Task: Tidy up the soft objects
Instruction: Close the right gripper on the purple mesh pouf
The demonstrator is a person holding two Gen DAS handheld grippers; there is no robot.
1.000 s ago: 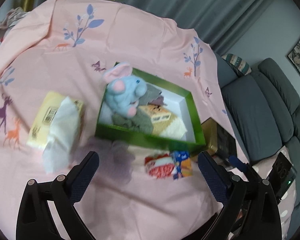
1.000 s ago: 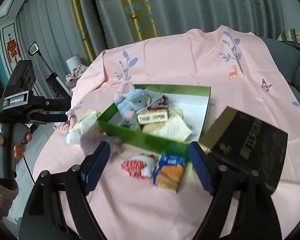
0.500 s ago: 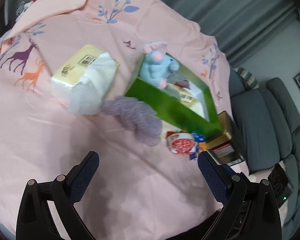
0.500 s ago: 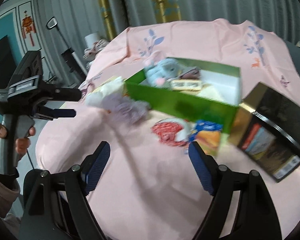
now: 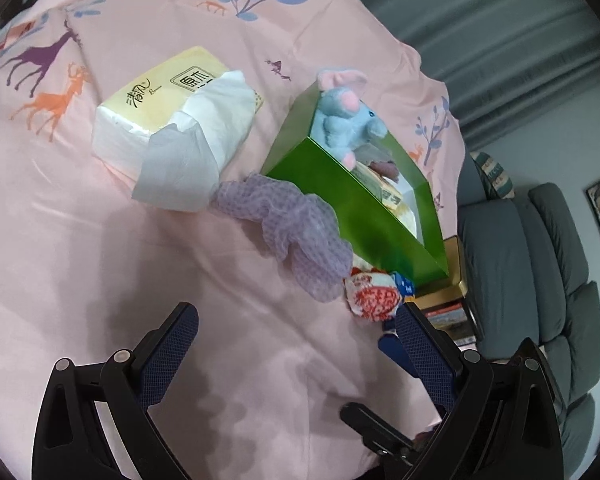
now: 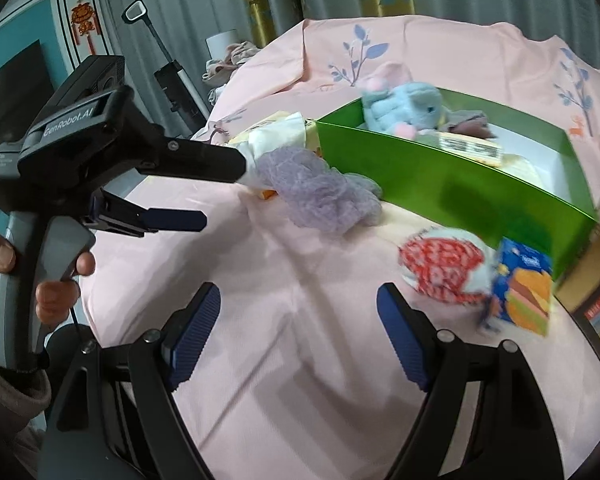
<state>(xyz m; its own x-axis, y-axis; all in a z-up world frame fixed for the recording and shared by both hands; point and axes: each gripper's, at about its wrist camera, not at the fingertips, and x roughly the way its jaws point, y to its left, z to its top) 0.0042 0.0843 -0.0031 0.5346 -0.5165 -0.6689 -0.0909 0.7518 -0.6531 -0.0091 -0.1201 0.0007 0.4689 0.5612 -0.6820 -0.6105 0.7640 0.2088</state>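
While both fingers [image 5: 296, 316] spread empty, purple cloth [image 5: 300, 232] lies just ahead, beside green box [image 5: 364, 216].

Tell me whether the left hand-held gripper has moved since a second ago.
Yes. The left hand-held gripper has come lower and closer to the green box and purple cloth, which now loom larger.

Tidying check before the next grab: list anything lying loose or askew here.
The purple cloth lies crumpled on the pink sheet against the green box, not inside it. A tissue hangs out of the tissue pack.
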